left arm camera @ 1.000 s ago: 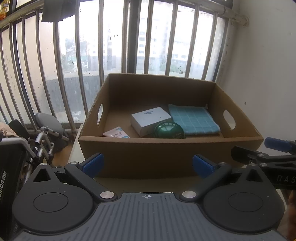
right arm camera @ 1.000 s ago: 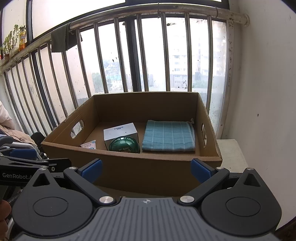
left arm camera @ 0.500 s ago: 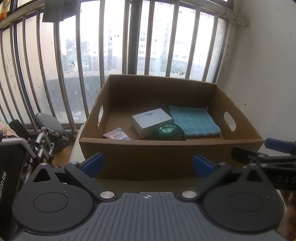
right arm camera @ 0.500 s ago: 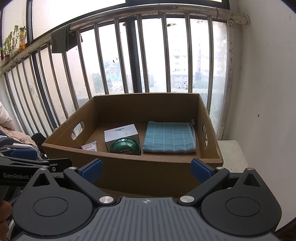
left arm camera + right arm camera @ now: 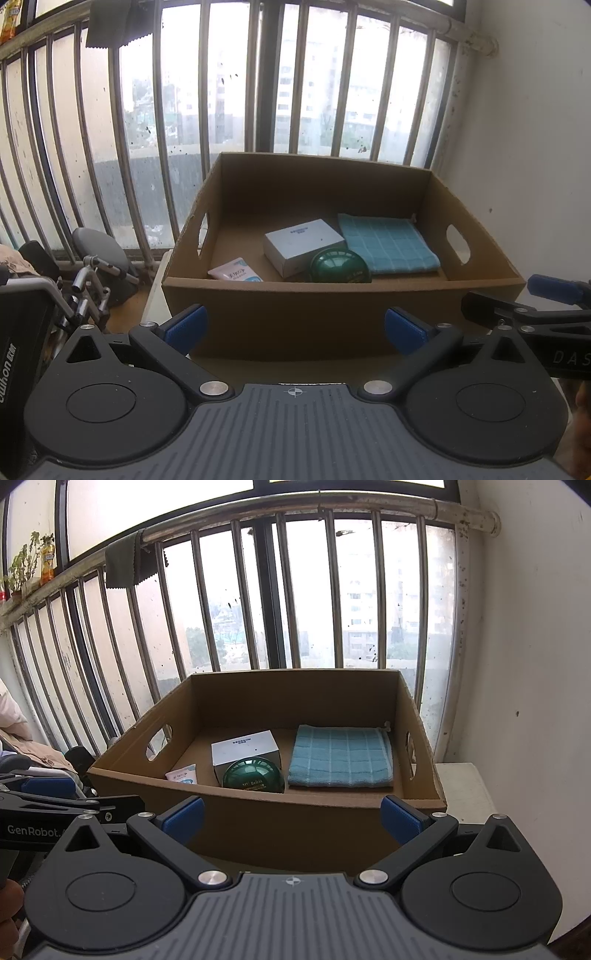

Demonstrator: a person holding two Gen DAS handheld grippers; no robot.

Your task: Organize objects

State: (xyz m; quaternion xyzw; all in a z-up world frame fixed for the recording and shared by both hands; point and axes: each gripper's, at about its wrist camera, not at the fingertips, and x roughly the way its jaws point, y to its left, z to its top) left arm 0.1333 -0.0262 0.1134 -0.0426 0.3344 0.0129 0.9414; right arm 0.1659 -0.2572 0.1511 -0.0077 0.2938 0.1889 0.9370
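Both grippers, left (image 5: 294, 326) and right (image 5: 292, 818), are held wide apart and empty before the cardboard box (image 5: 266, 823), where a white carton (image 5: 243, 751), green jar (image 5: 254, 775) and blue cloth (image 5: 340, 757) are placed.

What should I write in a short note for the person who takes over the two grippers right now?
Left gripper: open, empty, in front of the cardboard box.
Right gripper: open, empty, also facing the box.
In the box: blue towel flat at the right, white box in the middle, green round jar just in front of it, small packet at the left.
Done: four things lie in the box.
Left: cannot tell; nothing else to sort shows.
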